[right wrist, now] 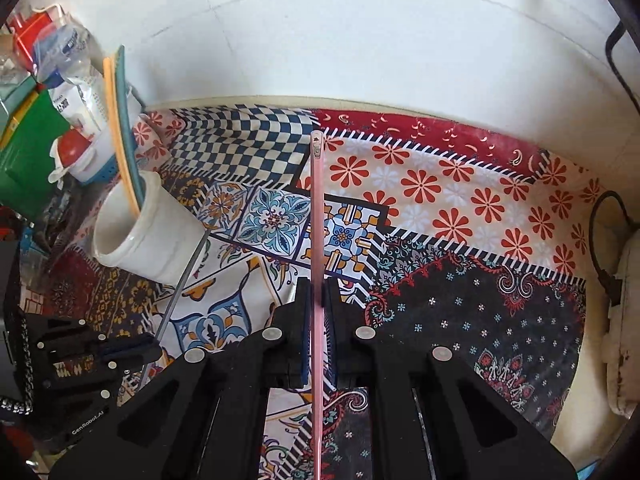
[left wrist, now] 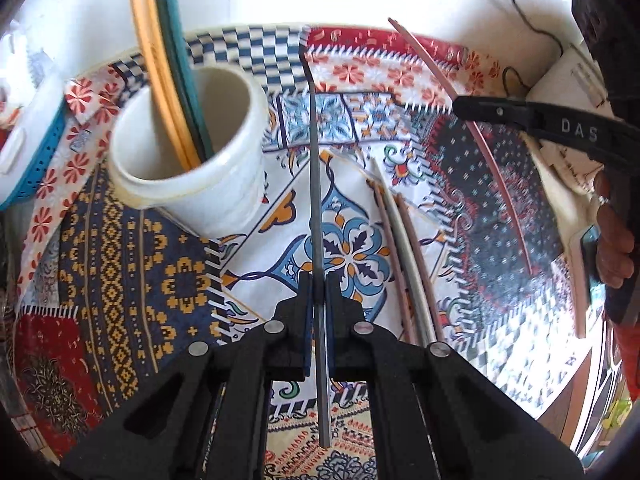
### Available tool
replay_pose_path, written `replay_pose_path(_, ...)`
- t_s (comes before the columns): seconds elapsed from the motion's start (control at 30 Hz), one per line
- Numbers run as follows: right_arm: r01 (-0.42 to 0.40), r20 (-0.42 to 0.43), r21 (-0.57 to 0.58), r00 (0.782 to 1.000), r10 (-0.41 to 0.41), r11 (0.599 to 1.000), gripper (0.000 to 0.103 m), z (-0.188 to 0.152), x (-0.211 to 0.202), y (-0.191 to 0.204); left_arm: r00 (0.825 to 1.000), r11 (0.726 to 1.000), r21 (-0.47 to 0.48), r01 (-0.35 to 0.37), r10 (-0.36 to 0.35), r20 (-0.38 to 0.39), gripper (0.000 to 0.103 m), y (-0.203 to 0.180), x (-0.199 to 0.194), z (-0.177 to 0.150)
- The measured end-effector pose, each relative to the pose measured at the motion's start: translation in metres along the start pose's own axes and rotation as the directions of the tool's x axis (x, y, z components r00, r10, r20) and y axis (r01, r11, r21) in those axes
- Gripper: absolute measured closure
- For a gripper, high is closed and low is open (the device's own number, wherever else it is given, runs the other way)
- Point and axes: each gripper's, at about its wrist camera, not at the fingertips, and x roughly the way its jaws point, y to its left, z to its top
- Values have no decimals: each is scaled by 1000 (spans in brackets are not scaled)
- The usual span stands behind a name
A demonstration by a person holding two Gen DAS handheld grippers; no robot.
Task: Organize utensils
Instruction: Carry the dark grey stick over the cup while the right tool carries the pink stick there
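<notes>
My left gripper [left wrist: 318, 280] is shut on a thin grey metal utensil [left wrist: 314, 168], seen edge-on, its curved tip pointing away over the patchwork cloth [left wrist: 132, 280]. To its left stands a white cup [left wrist: 188, 152] with an orange utensil [left wrist: 154, 64] and a teal one in it. Three pink and white utensils [left wrist: 400, 240] lie on the cloth to the right. My right gripper [right wrist: 318, 284] is shut on a long pink utensil [right wrist: 318, 200], held above the cloth. The right wrist view shows the cup [right wrist: 148, 236] at the left and the left gripper [right wrist: 154, 350] with its grey utensil [right wrist: 184, 276].
A blue and white container [left wrist: 24, 160] sits left of the cup. Bottles and a green box [right wrist: 28, 148] crowd the far left. A phone [left wrist: 592, 256] and a black cable [right wrist: 604, 240] lie at the right edge. A white wall [right wrist: 360, 40] backs the cloth.
</notes>
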Motion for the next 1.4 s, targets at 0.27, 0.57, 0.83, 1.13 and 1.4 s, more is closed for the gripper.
replay_pose_path(0.27,-36,145,-24,989,39,999,97,16,-48,31,983,998,-53,-23,32,183,99,11,-70,1)
replay_pose_path(0.57,-91,306,-95,945,116,991,97,46,-82,82,932,989,-138,-53,98,350,99,37,-130,16)
replay_pose_path(0.83,-159,391,-129,899,197,979,97,81,-87,115,872,973,-220,-67,164,461,99,68,-161,34)
replay_pose_path(1.13,-156,474,-127,858,198,980,97,107,-59,133,821,957,-287,-41,196,536,99,93,-162,64)
replay_pose_path(1.4,-173,482,-51,858,175,984,97,112,-12,125,804,947,-322,2,190,563,99,111,-129,84)
